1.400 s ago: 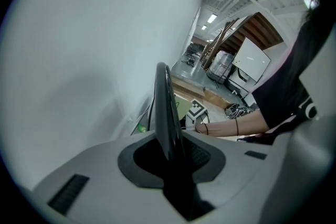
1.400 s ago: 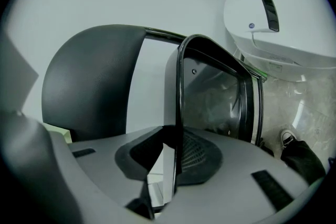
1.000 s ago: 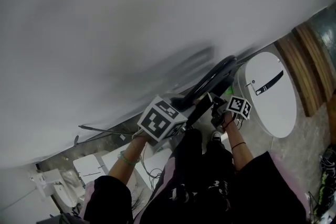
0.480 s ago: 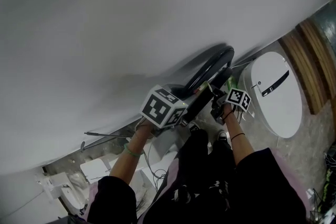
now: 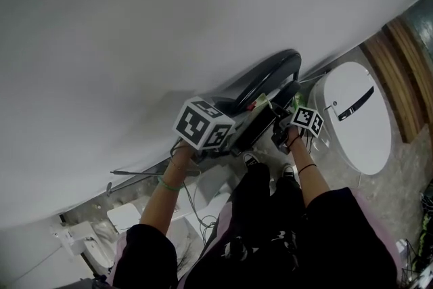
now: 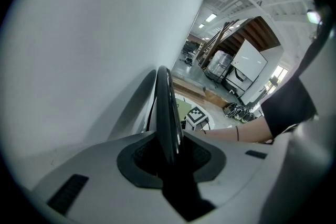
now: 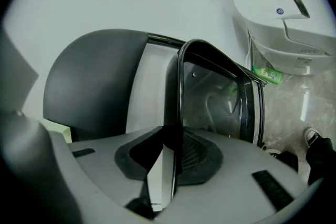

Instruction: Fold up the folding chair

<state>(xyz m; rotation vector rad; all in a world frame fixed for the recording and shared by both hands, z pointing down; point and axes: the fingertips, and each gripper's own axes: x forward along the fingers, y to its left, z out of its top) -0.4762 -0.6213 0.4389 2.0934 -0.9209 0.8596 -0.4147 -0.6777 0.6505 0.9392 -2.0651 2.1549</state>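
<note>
While standing right over it, holds folding chair point(image 5: 265, 74) with both tools, low down by the shoes point(image 5: 250, 160), close against big white wall point(image 5: 169, 24). In head view, shows only the curved black tube and a bit of frame, just left of round white bin point(image 5: 355, 118); cannot tell if touching bin. Clamps left gripper point(image 6: 169, 147) on rounded black tube, pads point(image 6: 200, 155) pressing from both sides, tube running up and away along wall. Clamps right gripper point(image 7: 170, 157) on thin black frame edge, jaws nearly together on it, dark chair panel point(image 7: 89, 86) at left, tube loop point(image 7: 256, 107) at right. In head view, left marker cube point(image 5: 203, 124) bigger and nearer camera, right marker cube point(image 5: 308, 120) just beside bin. Past bin, wooden boards point(image 5: 399, 71), well apart from chair.
</note>
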